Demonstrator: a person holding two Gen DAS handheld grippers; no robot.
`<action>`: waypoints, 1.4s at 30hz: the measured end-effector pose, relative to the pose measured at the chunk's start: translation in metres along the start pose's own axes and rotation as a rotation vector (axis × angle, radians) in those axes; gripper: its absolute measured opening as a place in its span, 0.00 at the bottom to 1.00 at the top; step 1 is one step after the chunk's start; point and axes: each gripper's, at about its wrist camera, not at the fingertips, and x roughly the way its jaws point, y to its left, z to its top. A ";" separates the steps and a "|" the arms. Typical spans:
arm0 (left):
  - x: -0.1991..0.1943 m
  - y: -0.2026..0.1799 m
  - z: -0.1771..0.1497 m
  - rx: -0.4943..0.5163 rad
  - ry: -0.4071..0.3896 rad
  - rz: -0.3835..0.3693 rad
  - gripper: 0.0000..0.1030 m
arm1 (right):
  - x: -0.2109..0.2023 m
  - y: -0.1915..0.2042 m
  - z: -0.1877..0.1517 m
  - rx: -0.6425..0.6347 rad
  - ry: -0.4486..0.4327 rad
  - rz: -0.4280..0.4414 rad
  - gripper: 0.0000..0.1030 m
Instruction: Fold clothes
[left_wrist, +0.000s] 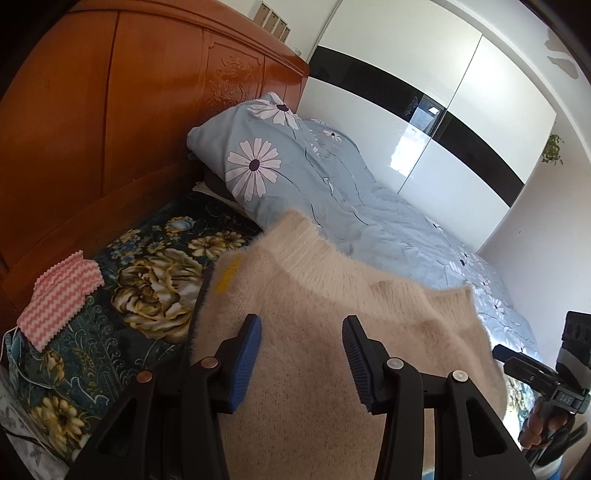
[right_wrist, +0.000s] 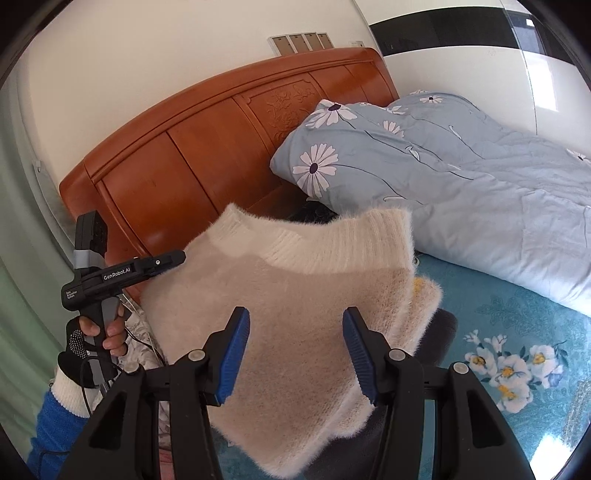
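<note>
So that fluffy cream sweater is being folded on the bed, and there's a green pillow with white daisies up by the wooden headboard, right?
Nearly. The pillow is light blue, not green, as the right wrist view shows clearly. The rest stands: it has white daisies and lies by the wooden headboard, with the fluffy cream sweater in front.

Fuzzy cream knit sweater (right_wrist: 295, 295) lies folded on bed, collar toward carved orange wooden headboard (right_wrist: 207, 155). Blue daisy-print quilt (right_wrist: 461, 192) right of sweater, against headboard. Pink-white zigzag cloth (left_wrist: 61, 297) left of sweater, on dark floral bedspread (left_wrist: 147, 280).
</note>
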 end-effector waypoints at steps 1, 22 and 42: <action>-0.005 -0.002 -0.002 -0.002 -0.009 0.002 0.48 | -0.002 0.002 -0.002 0.003 0.002 0.005 0.52; -0.074 -0.110 -0.198 0.085 -0.156 0.191 0.84 | -0.054 0.036 -0.155 -0.085 0.037 0.007 0.76; -0.072 -0.138 -0.300 0.016 -0.226 0.322 1.00 | -0.045 0.041 -0.231 -0.159 -0.028 -0.296 1.00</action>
